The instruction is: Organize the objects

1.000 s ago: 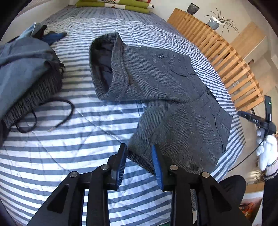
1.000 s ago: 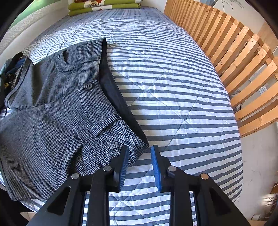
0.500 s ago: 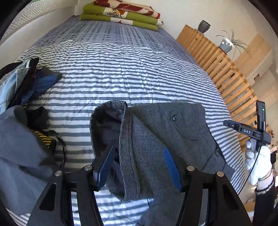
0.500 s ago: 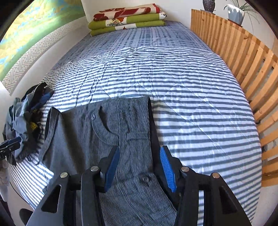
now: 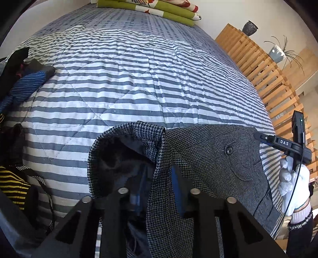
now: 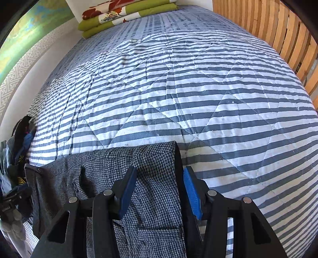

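Grey houndstooth shorts (image 5: 208,158) with a dark lining lie on the striped quilt (image 5: 139,79), waistband towards the bed's middle. My left gripper (image 5: 159,190) is over the open left end of the waistband, its jaws closing with a fold of the fabric pinched between the pads. In the right wrist view the shorts (image 6: 95,174) reach from the left to under my right gripper (image 6: 160,188). It stands open, its blue pads (image 6: 191,194) astride the waistband's right corner without pressing on it. A white-gloved hand (image 5: 294,178) holds that gripper at the right.
A pile of other clothes (image 5: 17,89) lies along the bed's left edge, with a yellow-and-black striped piece (image 5: 12,182) nearer me. Folded green blankets (image 6: 127,15) sit at the head. A wooden slatted rail (image 5: 268,83) runs along the right side, with pots (image 5: 249,27) behind it.
Both grippers travelled from the hem side of the shorts up to the waistband. The left jaws spread wide, then narrowed onto the fabric. The right jaws widened around the right corner.
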Demonstrator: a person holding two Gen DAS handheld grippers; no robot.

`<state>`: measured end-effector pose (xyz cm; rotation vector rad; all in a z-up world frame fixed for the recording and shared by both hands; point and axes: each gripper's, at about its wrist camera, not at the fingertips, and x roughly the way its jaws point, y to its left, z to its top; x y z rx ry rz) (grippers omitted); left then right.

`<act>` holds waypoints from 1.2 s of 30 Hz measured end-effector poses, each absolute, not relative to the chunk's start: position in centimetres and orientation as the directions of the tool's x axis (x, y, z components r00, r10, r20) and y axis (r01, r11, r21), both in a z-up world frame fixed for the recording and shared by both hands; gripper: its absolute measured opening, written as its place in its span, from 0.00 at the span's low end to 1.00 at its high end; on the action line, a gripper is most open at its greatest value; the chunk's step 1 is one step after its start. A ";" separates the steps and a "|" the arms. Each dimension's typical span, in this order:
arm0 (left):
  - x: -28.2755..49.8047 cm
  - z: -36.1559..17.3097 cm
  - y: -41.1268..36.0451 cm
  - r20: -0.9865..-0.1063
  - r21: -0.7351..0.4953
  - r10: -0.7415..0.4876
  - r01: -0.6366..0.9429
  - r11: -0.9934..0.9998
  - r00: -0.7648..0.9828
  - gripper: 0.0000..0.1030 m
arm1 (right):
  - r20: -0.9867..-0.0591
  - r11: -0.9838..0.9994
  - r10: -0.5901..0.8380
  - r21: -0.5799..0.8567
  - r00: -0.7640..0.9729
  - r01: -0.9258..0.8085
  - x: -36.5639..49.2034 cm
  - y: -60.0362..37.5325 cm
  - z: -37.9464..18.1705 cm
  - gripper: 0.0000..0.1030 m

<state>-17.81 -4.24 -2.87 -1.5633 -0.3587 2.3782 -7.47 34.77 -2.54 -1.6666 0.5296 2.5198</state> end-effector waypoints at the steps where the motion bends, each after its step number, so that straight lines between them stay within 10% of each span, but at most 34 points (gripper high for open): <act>1: -17.8 -2.8 -4.4 -0.846 -0.356 0.360 -0.088 -0.930 -0.393 0.06 | -0.900 -0.934 -0.145 0.261 -0.410 -0.243 -7.5 34.7 -2.5 0.44; 4: -17.4 -2.2 -4.8 -0.826 -0.369 0.375 -0.100 -0.924 -0.420 0.02 | -0.895 -0.950 -0.139 0.241 -0.423 -0.198 -7.1 33.8 -1.8 0.30; 6: -16.7 -1.4 -5.0 -0.815 -0.371 0.383 -0.116 -0.921 -0.435 0.02 | -0.897 -0.961 -0.131 0.219 -0.421 -0.169 -6.9 33.2 -1.4 0.04; 18: -15.0 4.8 -9.6 -0.679 -0.426 0.394 -0.105 -0.899 -0.619 0.02 | -0.800 -0.933 -0.089 0.276 -0.593 -0.232 -7.8 35.7 4.3 0.02; 28: -22.1 -4.3 -9.0 -0.828 -0.321 0.267 0.026 -0.947 -0.493 0.03 | -0.840 -0.922 0.013 0.200 -0.543 -0.331 -15.1 35.7 -1.3 0.02; 36: -16.8 0.2 -9.8 -0.793 -0.326 0.295 -0.039 -0.945 -0.533 0.28 | -0.861 -0.932 0.042 0.149 -0.507 -0.330 -13.4 35.8 -1.2 0.14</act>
